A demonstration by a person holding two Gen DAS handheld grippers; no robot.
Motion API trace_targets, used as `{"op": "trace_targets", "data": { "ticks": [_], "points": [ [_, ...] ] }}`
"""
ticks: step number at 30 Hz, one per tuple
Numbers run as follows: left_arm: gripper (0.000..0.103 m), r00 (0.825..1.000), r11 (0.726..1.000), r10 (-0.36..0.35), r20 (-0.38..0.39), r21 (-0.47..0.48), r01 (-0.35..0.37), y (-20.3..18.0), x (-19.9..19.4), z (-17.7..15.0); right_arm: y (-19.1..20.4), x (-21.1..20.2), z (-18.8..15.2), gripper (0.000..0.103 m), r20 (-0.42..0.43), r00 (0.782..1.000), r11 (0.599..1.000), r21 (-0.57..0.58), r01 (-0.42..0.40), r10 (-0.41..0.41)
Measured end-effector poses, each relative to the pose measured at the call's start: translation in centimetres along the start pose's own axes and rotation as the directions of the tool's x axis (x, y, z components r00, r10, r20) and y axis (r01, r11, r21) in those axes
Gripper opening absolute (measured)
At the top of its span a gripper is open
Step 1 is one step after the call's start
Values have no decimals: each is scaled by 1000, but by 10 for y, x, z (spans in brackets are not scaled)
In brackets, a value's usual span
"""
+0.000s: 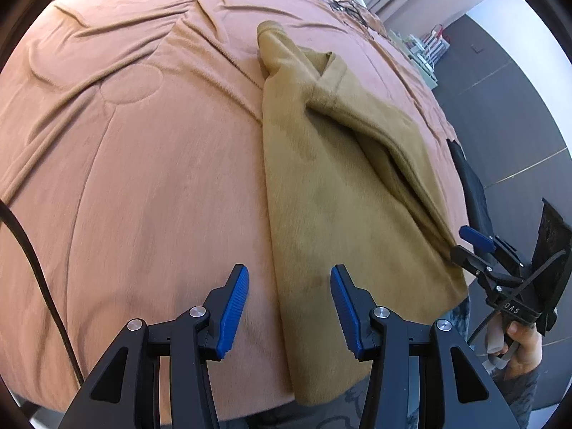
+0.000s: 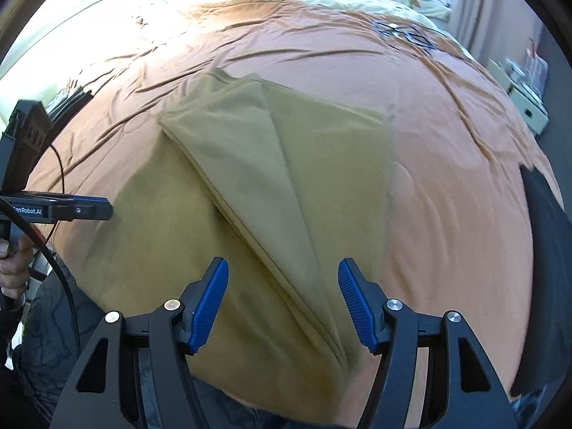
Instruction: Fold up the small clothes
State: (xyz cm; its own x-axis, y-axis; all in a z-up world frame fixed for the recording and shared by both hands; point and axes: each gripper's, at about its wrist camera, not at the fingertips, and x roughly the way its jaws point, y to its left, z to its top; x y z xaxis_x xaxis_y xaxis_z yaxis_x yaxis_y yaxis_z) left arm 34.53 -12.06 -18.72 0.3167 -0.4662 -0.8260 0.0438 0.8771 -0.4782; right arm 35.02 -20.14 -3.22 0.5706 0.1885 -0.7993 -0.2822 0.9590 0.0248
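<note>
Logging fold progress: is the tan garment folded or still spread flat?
Partly folded: the tan garment has one side flap laid over its middle.

A tan, soft fleece garment (image 1: 321,186) lies flat on the wide, rust-orange quilted bedspread (image 1: 143,161), its near end reaching the bedspread's front edge. 1 layer of the garment is folded over on top, forming a diagonal flap (image 2: 243,164). The left gripper (image 1: 289,307) hangs above the garment's left edge, with 1 finger over the bedspread and the other over the garment. The right gripper (image 2: 282,300) hangs over the flap's near tip. Behind the garment, near the bedspread's far right side, lies a tangle of thin black cables (image 2: 407,34).
</note>
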Motion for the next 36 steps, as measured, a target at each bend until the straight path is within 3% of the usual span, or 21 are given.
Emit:
{"op": "trace_targets", "data": {
  "ticks": [11,19,23,26,36],
  "points": [
    [46,998,997,-51,24,-54,52,14,8,27,31,36,45,50,-10,999,989,-144,-40,39],
    [34,991,981,-134,27,-141,136,36,17,41,46,72,68,50,-52,998,980,-194,-49,39],
    [33,988,976,-152,27,-155,154,41,18,40,47,90,75,24,-63,998,981,-196,-3,-10],
    [33,987,975,-157,22,-156,158,40,17,41,41,89,80,10,-46,999,987,-162,-19,12],
    [35,991,981,-128,33,-141,132,37,5,57,-9,53,91,6,61,998,999,-33,-23,25]
  ]
}}
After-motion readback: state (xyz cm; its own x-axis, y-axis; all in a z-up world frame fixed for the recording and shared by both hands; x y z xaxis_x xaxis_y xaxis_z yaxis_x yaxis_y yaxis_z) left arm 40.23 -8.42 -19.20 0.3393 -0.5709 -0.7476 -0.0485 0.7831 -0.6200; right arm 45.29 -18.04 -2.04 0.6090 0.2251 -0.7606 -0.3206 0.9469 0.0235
